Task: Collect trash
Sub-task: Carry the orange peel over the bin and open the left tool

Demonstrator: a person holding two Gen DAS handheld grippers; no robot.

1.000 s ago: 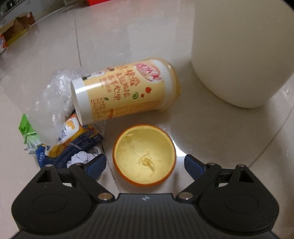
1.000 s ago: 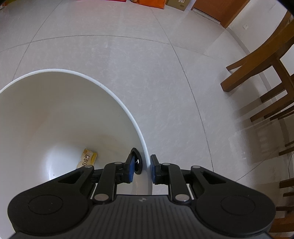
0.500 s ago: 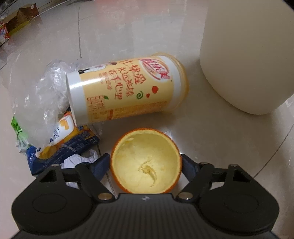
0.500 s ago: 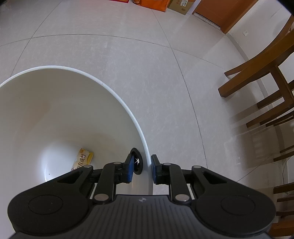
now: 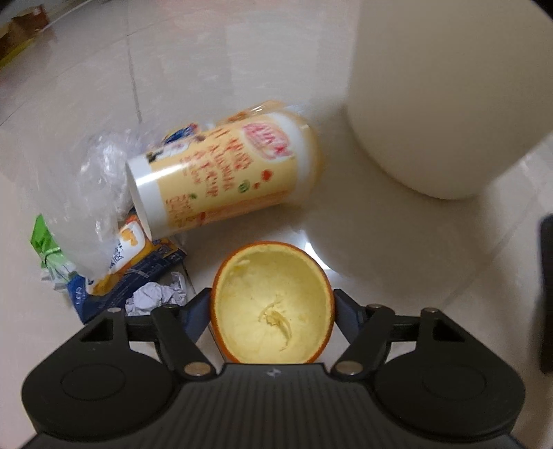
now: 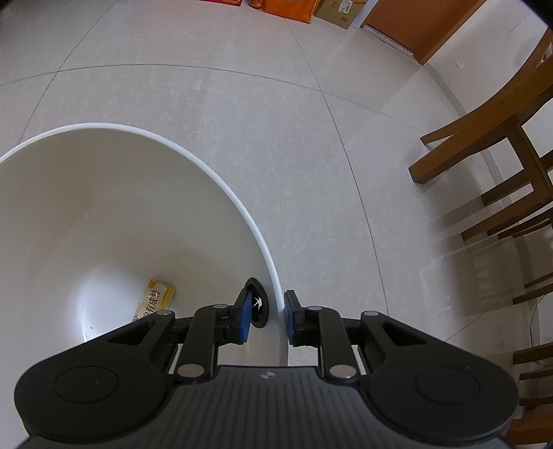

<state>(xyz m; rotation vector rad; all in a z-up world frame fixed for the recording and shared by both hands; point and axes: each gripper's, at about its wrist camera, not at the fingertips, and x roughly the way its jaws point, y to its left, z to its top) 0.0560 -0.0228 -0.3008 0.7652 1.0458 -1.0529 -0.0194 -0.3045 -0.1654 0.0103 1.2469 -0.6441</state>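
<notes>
A hollowed orange peel half (image 5: pixel 262 286) sits between the blue pads of my left gripper (image 5: pixel 272 311), which is shut on it just above the tiled floor. Beyond it a yellow drink cup (image 5: pixel 224 179) lies on its side. The white trash bin (image 5: pixel 449 96) stands at the right. In the right wrist view, my right gripper (image 6: pixel 266 319) is shut on the bin's rim (image 6: pixel 214 172), one finger inside and one outside. A yellow wrapper (image 6: pixel 153 300) lies on the bin's bottom.
Left of the cup lie a clear plastic bag (image 5: pixel 93 186), a blue and orange wrapper (image 5: pixel 138 269), a green wrapper (image 5: pixel 48 252) and crumpled paper (image 5: pixel 155 297). Wooden chairs (image 6: pixel 501 145) stand right of the bin. Cardboard boxes (image 6: pixel 287 7) line the far wall.
My left gripper moved forward around the orange peel and closed on it from both sides. The right gripper kept its hold on the bin rim.
</notes>
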